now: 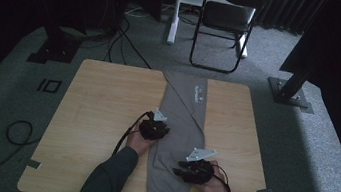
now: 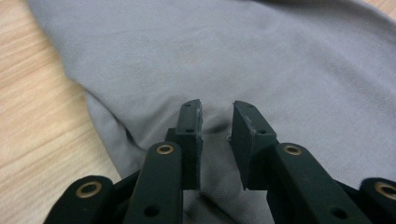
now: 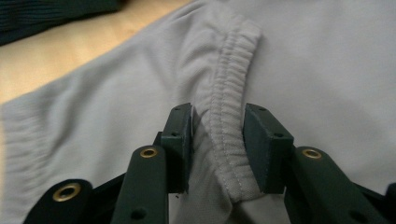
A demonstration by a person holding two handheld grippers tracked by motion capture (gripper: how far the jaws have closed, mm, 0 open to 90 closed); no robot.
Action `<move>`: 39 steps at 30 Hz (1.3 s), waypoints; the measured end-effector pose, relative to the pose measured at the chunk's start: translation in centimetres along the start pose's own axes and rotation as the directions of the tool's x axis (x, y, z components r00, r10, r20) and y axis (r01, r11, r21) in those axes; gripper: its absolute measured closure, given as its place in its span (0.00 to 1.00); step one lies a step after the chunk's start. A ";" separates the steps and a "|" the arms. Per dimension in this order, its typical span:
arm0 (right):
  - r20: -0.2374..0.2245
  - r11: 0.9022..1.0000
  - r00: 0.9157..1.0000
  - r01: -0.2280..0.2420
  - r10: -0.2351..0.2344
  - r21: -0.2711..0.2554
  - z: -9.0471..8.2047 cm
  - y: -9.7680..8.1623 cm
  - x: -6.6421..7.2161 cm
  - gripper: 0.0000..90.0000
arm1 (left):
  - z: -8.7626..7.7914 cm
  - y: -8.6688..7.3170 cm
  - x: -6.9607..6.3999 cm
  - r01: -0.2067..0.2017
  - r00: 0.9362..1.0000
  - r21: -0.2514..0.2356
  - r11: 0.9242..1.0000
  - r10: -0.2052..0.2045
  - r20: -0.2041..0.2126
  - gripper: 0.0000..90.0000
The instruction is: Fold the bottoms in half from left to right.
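A grey garment (image 1: 183, 113) with a small printed logo near its far end lies lengthwise down the middle of the wooden table (image 1: 102, 96). My left gripper (image 1: 156, 127) rests at the garment's left edge about halfway along. In the left gripper view its jaws (image 2: 217, 109) stand a little apart over puckered grey cloth (image 2: 261, 60). My right gripper (image 1: 182, 171) is at the near part of the garment. It is shut on the ribbed elastic band (image 3: 229, 93), which stands up as a ridge between the jaws (image 3: 218, 116).
A folding chair (image 1: 225, 18) and a white stand stand on the carpet beyond the table. Black frame feet (image 1: 290, 92) flank the far corners. Cables (image 1: 17, 131) loop on the floor at the left. Bare wood lies on both sides of the garment.
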State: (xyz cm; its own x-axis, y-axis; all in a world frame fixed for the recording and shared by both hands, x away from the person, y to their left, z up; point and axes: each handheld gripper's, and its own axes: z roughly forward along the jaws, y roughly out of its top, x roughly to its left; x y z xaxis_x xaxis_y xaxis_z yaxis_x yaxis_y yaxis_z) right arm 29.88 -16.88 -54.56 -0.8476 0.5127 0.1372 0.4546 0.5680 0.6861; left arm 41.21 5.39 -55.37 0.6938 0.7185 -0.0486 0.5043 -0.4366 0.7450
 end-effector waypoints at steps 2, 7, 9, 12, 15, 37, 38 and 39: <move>-0.026 1.000 1.000 0.013 -0.013 0.000 -0.1 -0.2 0.7 0.69 | -0.2 -0.2 -0.1 -0.002 1.000 -0.001 1.000 0.002 0.001 0.79; -0.105 0.998 0.993 0.055 -0.057 -0.016 -0.6 -0.7 2.3 0.70 | -0.8 -0.6 -0.2 -0.013 1.000 0.004 1.000 0.013 0.008 0.74; -0.139 0.997 0.987 0.081 -0.082 -0.011 -0.8 -0.8 2.9 0.70 | -1.0 -0.7 -0.3 -0.016 1.000 0.010 1.000 0.016 0.009 0.74; -0.164 0.994 0.980 0.112 -0.113 -0.012 -1.0 -1.0 3.4 0.70 | -1.5 -0.9 -0.8 -0.026 0.999 0.012 1.000 0.025 0.023 0.72; -0.183 0.995 0.978 0.090 -0.097 -0.048 -1.8 -1.1 3.4 0.71 | -2.1 -1.2 -1.5 -0.045 0.998 0.002 0.999 0.045 0.041 0.71; -0.030 0.997 0.998 0.046 -0.048 -0.069 -1.9 -0.9 1.5 0.89 | -2.7 -2.4 -5.8 -0.169 0.977 0.031 0.985 0.163 0.139 0.86; -0.025 0.996 0.998 0.049 -0.051 -0.068 -1.8 -0.7 1.4 0.89 | -2.4 -2.2 -5.7 -0.159 0.979 0.026 0.987 0.155 0.130 0.86; -0.016 0.997 0.999 0.048 -0.050 -0.067 -1.6 -0.6 1.4 0.88 | -2.3 -2.1 -5.6 -0.150 0.981 0.025 0.988 0.146 0.129 0.86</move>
State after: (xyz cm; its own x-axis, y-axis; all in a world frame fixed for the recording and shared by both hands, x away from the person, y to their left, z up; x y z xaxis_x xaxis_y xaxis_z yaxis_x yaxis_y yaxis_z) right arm 28.02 -17.56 -53.58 -0.8734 0.4733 0.1145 0.3936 0.5477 0.7383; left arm 35.10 3.55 -55.17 0.8202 0.5715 -0.0247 0.4071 -0.5528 0.7271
